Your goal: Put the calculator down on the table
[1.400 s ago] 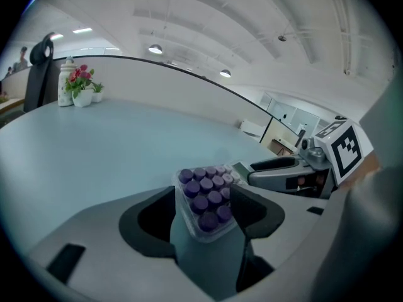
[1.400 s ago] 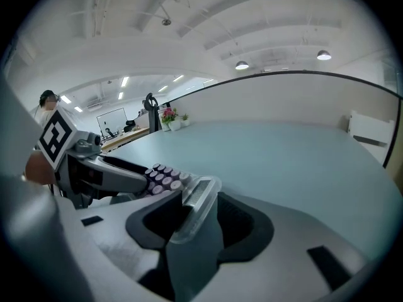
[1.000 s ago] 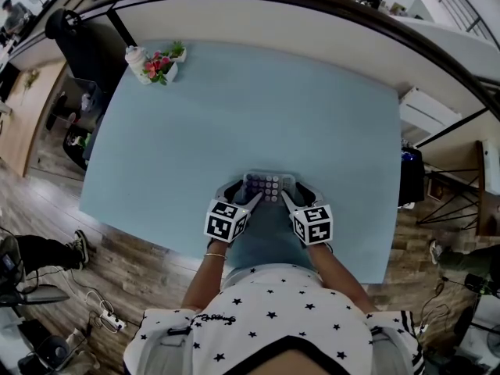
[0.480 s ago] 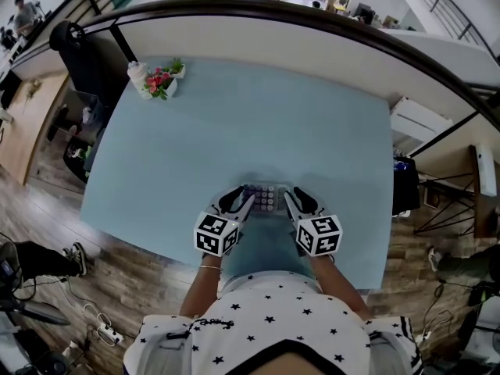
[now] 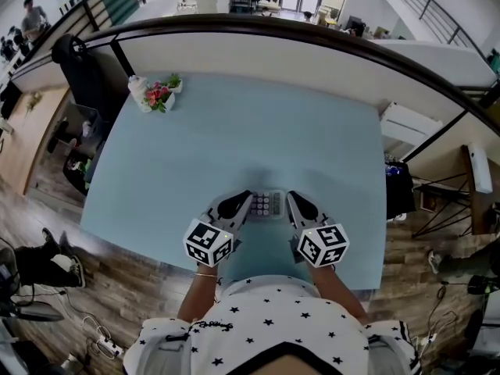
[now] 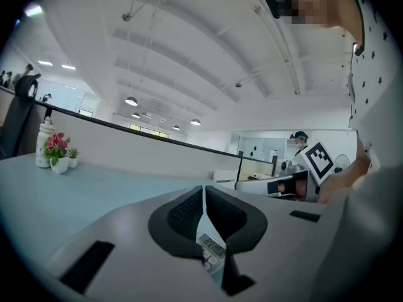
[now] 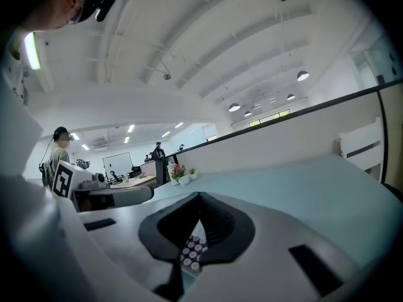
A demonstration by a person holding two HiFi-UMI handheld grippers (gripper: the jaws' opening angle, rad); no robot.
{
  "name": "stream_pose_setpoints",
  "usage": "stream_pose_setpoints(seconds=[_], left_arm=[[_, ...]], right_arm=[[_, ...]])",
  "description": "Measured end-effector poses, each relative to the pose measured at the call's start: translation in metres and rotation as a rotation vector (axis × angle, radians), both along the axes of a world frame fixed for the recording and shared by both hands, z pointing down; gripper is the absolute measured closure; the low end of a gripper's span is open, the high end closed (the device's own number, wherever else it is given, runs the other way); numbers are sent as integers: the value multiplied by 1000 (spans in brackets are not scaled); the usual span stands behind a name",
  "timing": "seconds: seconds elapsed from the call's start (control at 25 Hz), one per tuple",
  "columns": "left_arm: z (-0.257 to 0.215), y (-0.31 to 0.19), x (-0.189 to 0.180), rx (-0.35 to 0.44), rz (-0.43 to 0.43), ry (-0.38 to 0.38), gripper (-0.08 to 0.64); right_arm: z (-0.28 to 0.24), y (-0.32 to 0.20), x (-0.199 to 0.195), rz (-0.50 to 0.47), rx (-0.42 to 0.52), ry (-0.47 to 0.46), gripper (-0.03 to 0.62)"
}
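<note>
The grey calculator (image 5: 267, 204) lies flat on the light blue table (image 5: 234, 131) near its front edge, between my two grippers. My left gripper (image 5: 247, 198) hovers at its left side and my right gripper (image 5: 292, 198) at its right, both lifted off the table. In the left gripper view the jaws (image 6: 203, 197) are closing fully, pads together with nothing between them; the calculator's display (image 6: 212, 247) shows below. The right gripper (image 7: 200, 198) closes the same way, empty, above the calculator's round keys (image 7: 191, 253).
A small pot of pink flowers (image 5: 158, 94) and a white bottle (image 5: 137, 84) stand at the table's far left corner. A dark rail (image 5: 312, 33) runs behind the table. The person's starred shirt (image 5: 273, 326) fills the foreground.
Both grippers have risen from the table beside the calculator and their jaws have gone from wide open to shut. The calculator stays on the table.
</note>
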State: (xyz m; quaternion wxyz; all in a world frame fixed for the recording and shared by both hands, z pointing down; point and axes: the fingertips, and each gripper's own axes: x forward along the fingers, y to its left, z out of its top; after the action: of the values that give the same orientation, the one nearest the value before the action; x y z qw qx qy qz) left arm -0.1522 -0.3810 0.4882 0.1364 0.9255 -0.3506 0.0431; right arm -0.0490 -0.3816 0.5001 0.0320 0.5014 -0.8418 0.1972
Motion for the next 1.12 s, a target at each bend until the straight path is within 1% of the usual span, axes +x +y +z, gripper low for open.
stream_pose_setpoints(seconds=[0.16, 0.32, 0.64, 1.12], left_arm=[[-11, 5, 2, 32, 6, -27, 518], [-12, 11, 5, 29, 9, -36, 518], [-11, 19, 8, 25, 10, -62, 518], [-11, 24, 15, 28, 12, -85, 518]], right_arm=[[-18, 8, 0, 6, 44, -37, 595], [-27, 17, 2, 8, 62, -61, 597], [-33, 25, 1, -17, 69, -90, 597], [-37, 30, 5, -23, 73, -95, 596]])
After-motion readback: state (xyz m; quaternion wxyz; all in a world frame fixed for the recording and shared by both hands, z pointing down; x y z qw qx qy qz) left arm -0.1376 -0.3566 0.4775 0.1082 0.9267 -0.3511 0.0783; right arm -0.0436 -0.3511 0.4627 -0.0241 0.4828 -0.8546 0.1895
